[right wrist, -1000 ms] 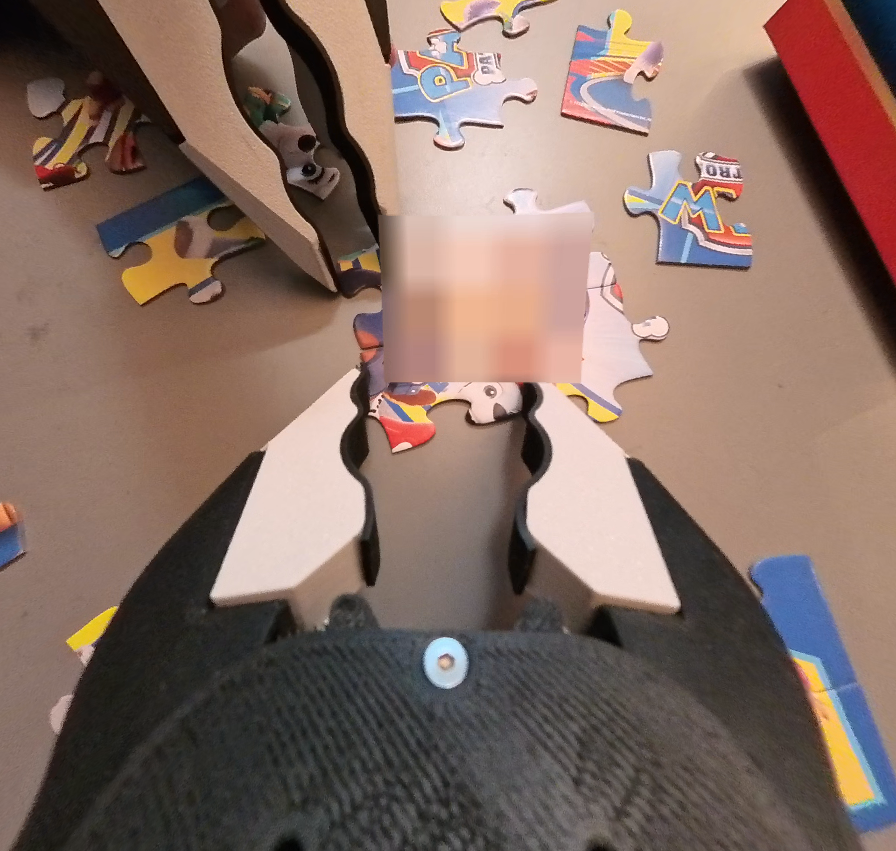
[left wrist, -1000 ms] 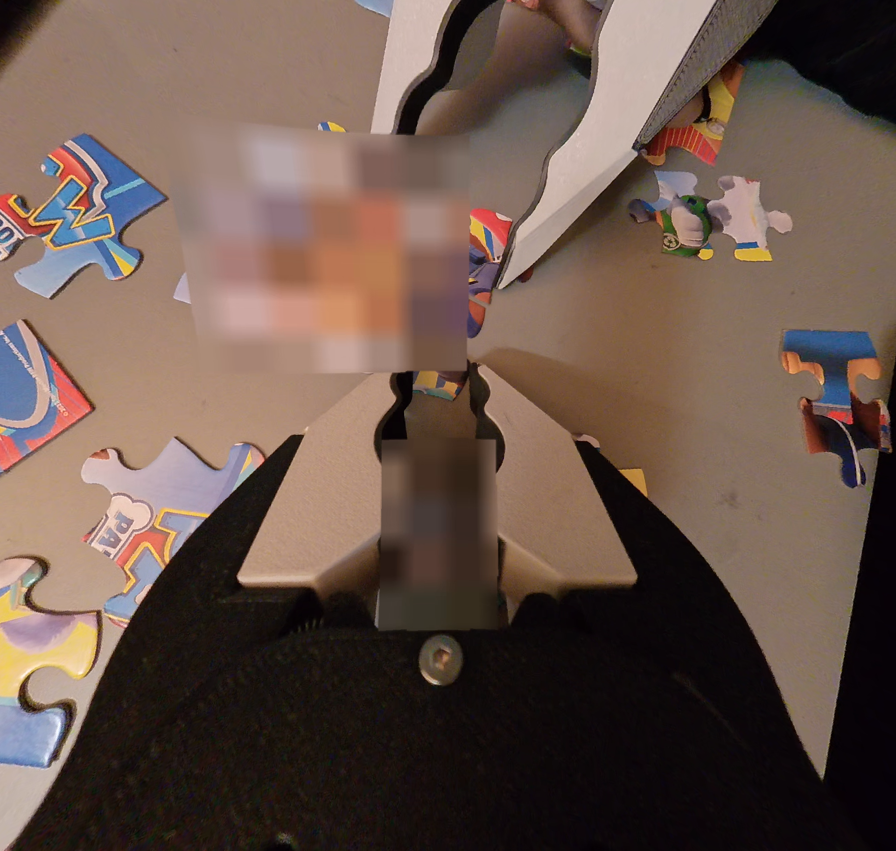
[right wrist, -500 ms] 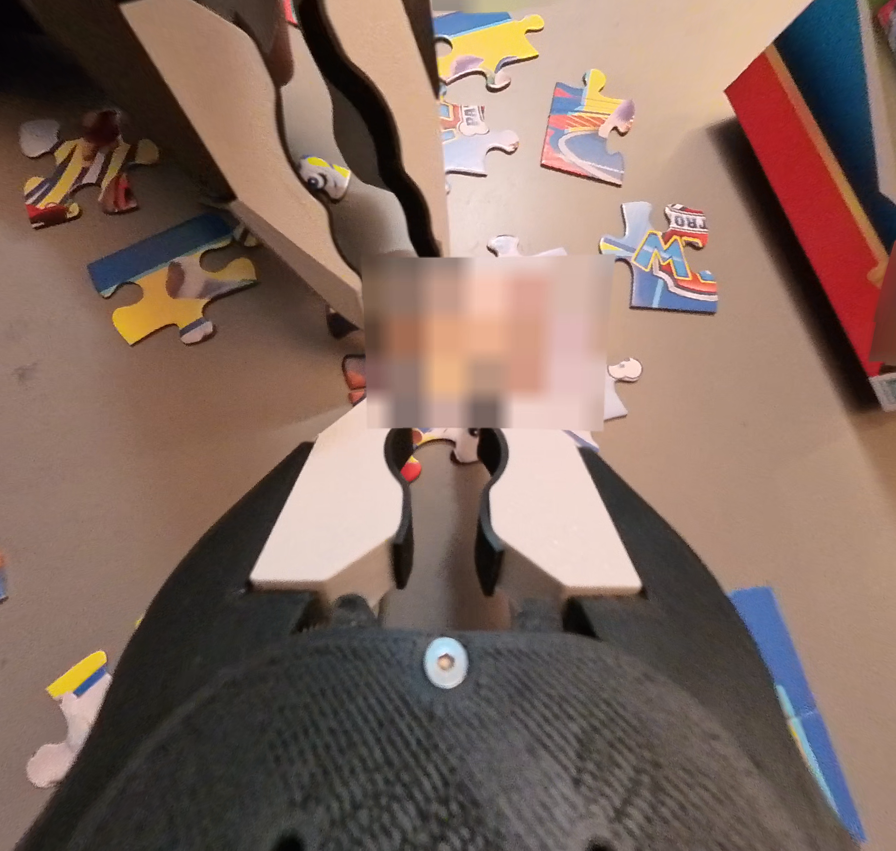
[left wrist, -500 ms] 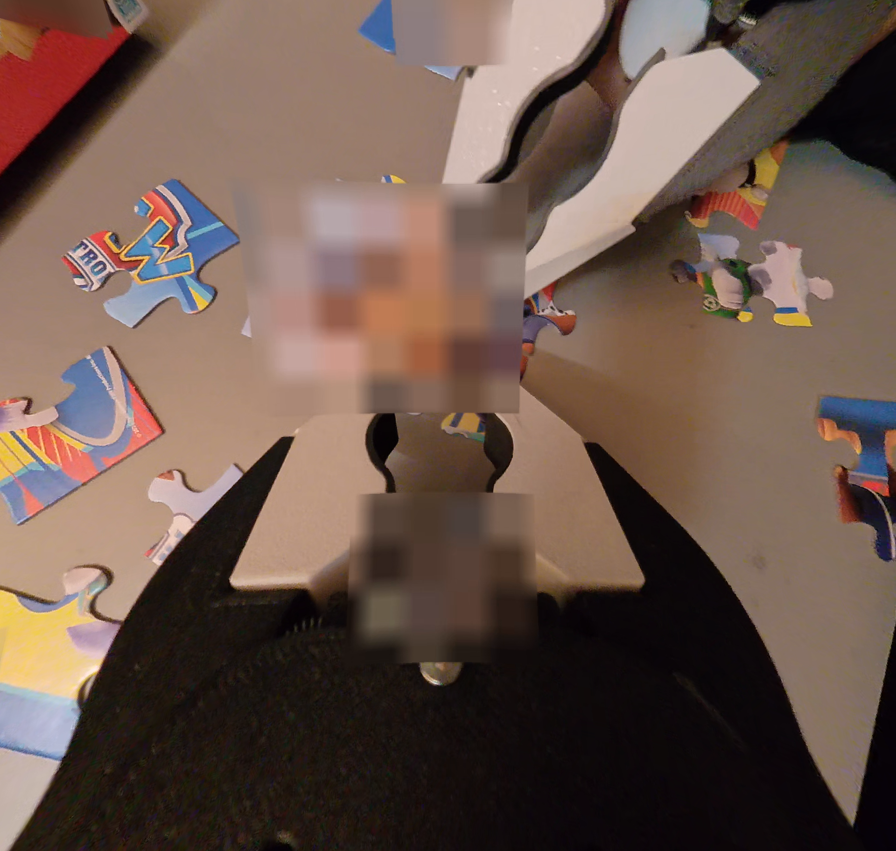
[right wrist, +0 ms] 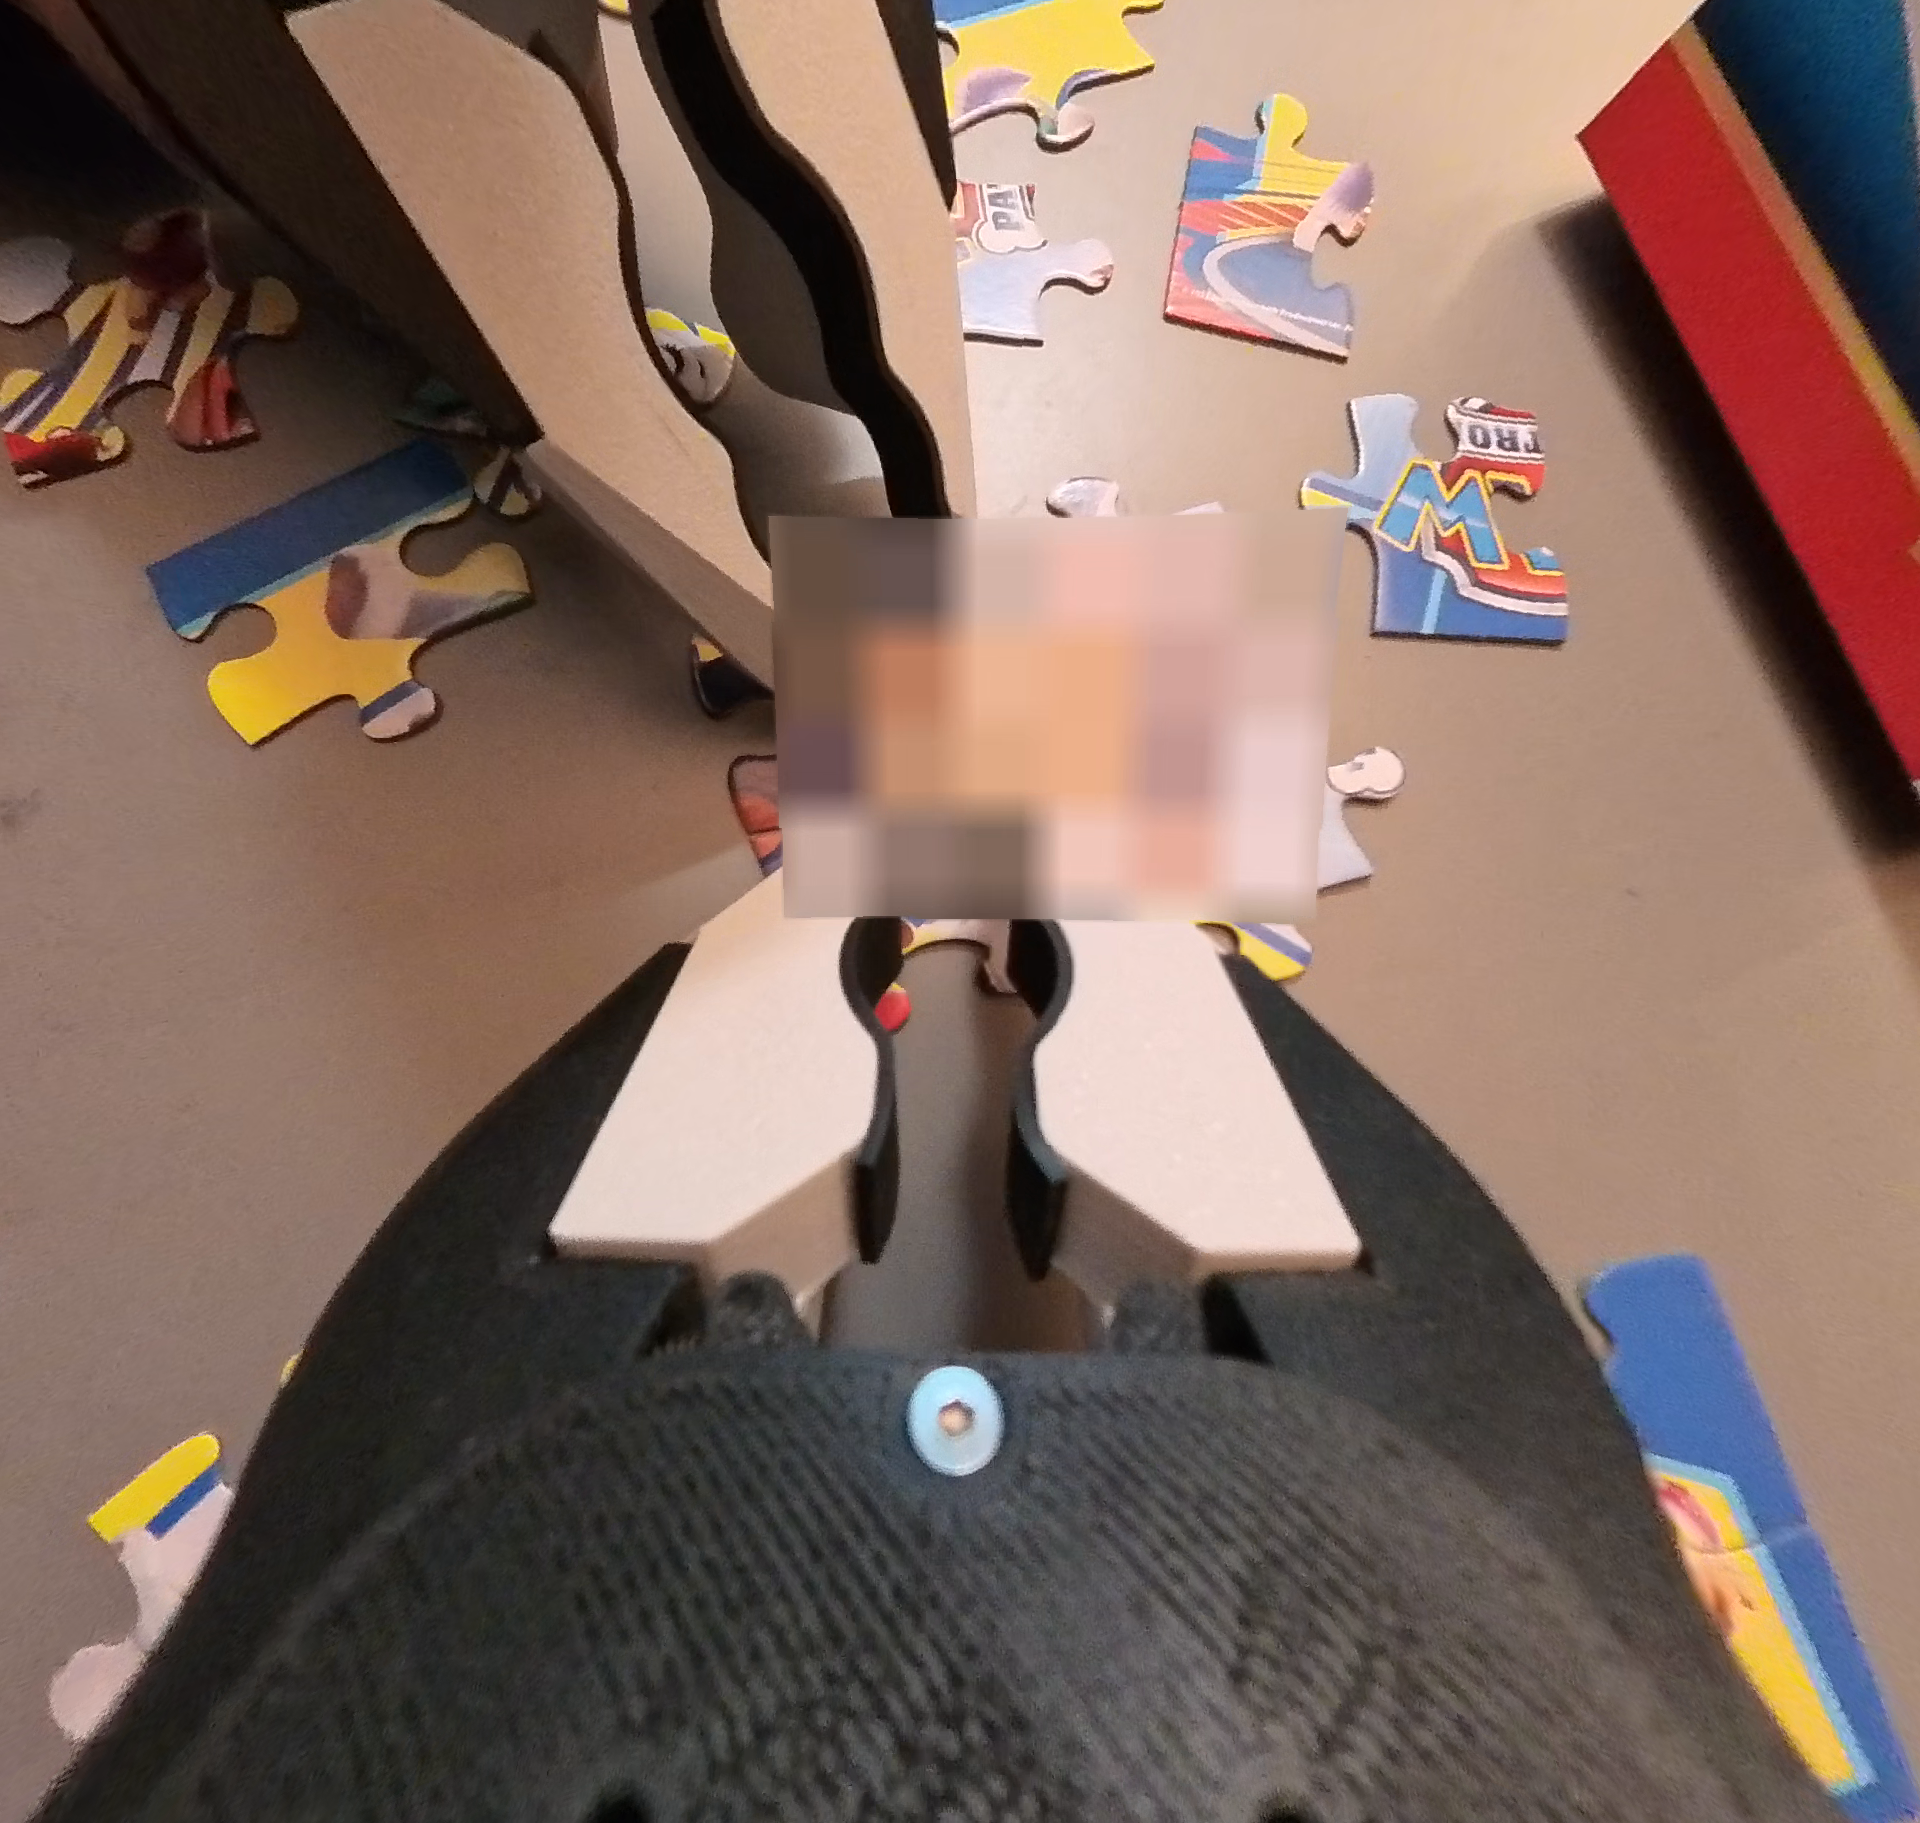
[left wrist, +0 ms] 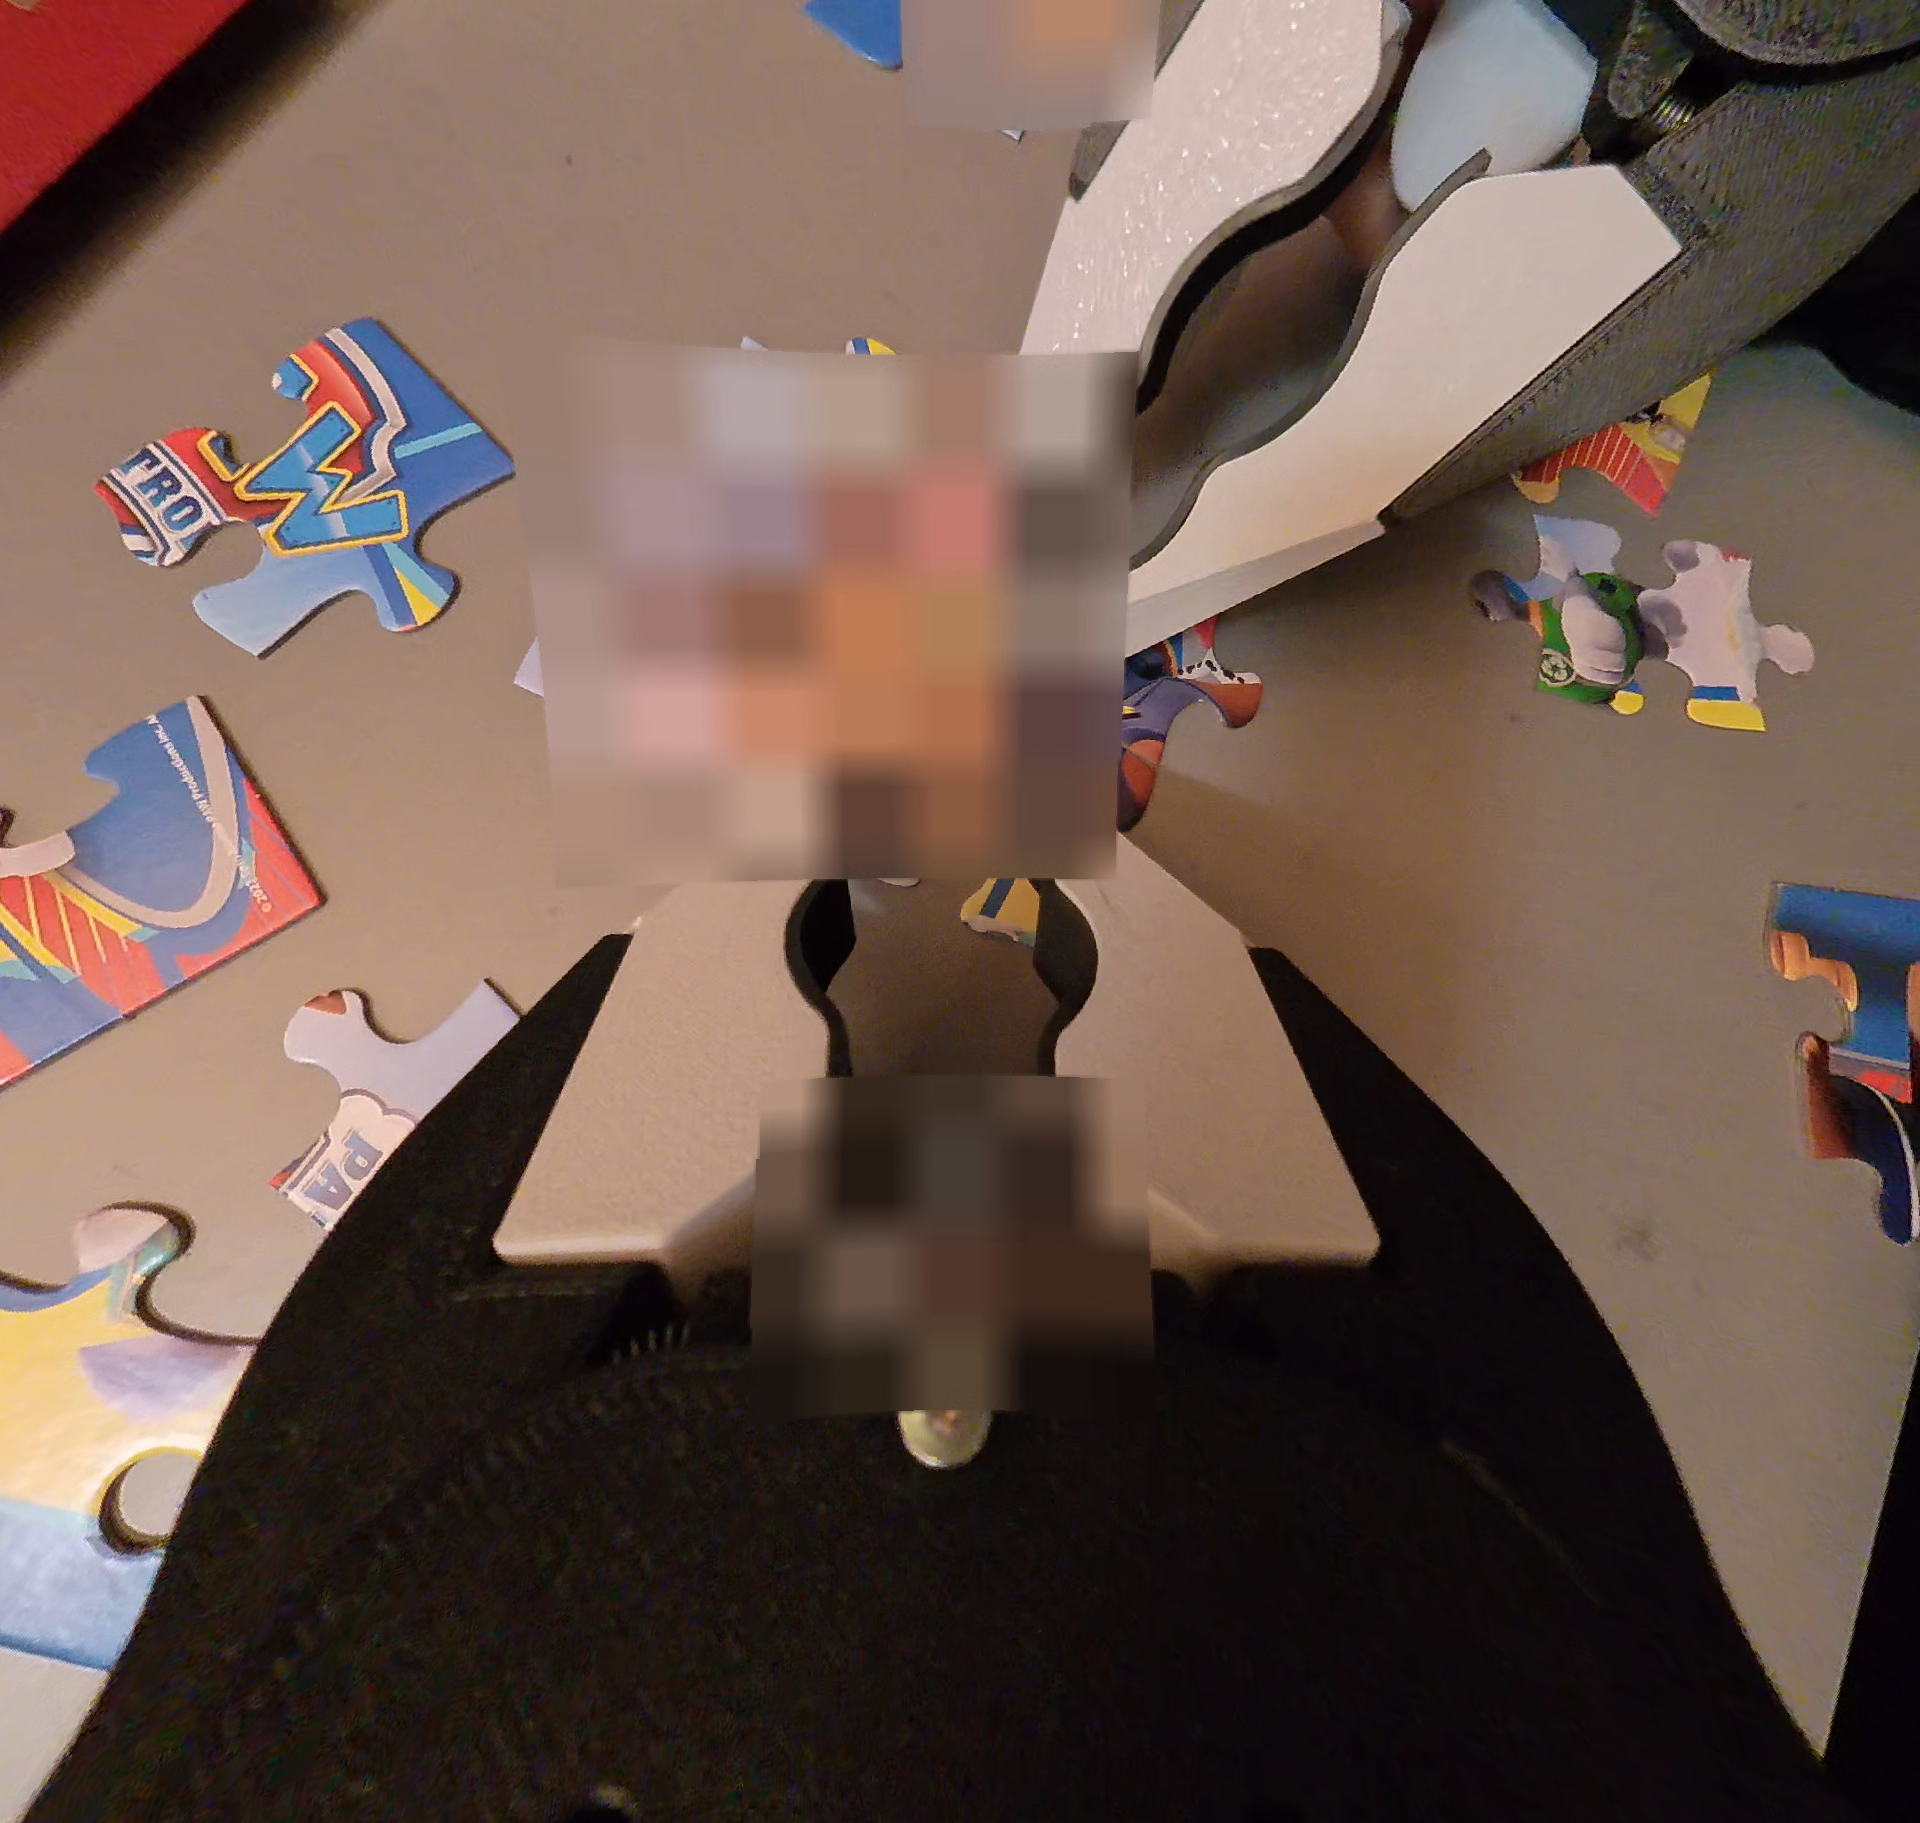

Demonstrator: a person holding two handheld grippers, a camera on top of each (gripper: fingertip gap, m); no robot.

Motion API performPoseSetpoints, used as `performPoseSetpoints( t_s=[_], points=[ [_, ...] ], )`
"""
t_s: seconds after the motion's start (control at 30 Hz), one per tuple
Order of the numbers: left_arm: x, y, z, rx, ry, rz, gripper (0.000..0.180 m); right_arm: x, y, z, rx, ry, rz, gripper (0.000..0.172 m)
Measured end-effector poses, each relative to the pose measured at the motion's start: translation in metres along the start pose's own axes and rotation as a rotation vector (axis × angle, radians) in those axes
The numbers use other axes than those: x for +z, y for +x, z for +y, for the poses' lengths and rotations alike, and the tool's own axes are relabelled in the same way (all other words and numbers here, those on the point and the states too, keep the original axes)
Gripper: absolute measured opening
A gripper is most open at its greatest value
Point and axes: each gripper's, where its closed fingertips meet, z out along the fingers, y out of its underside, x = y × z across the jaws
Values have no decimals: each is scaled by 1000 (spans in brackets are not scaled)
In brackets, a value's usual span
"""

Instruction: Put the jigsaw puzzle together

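Tan tabletop (left wrist: pixel 1455 942) strewn with puzzle pieces (left wrist: pixel 312 485); both grippers' (left wrist: pixel 940 880) (right wrist: pixel 951 926) fingertips blurred, grasp unreadable.

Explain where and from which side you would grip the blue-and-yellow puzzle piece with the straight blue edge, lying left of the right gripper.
Come from above, since the blue-and-yellow puzzle piece lies flat on the grey table. Probably set one of the fingers on its long straight blue edge and the other on the yellow side beside the knob. Both sides look clear.
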Motion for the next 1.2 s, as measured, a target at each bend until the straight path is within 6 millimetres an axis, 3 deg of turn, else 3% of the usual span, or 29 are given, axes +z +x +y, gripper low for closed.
performPoseSetpoints(
  t_s=[0.57, 0.77, 1.03, 1.2],
  points=[
    [1, 0, -1, 6, 0, -9, 28, 1, 0, 2, 117, 22, -29, 0],
    [4, -4, -12, -17, 48, -38, 32, 1, 0, 2, 154, 23, -41, 0],
    [14, -6, -13, 8, 34, -101, 30, 0, 1, 2, 78, 24, -14, 0],
    [13, -7, -13, -13, 39, -83, 29, -6, 16, -6, 123, 75, 29, 0]
  ],
)
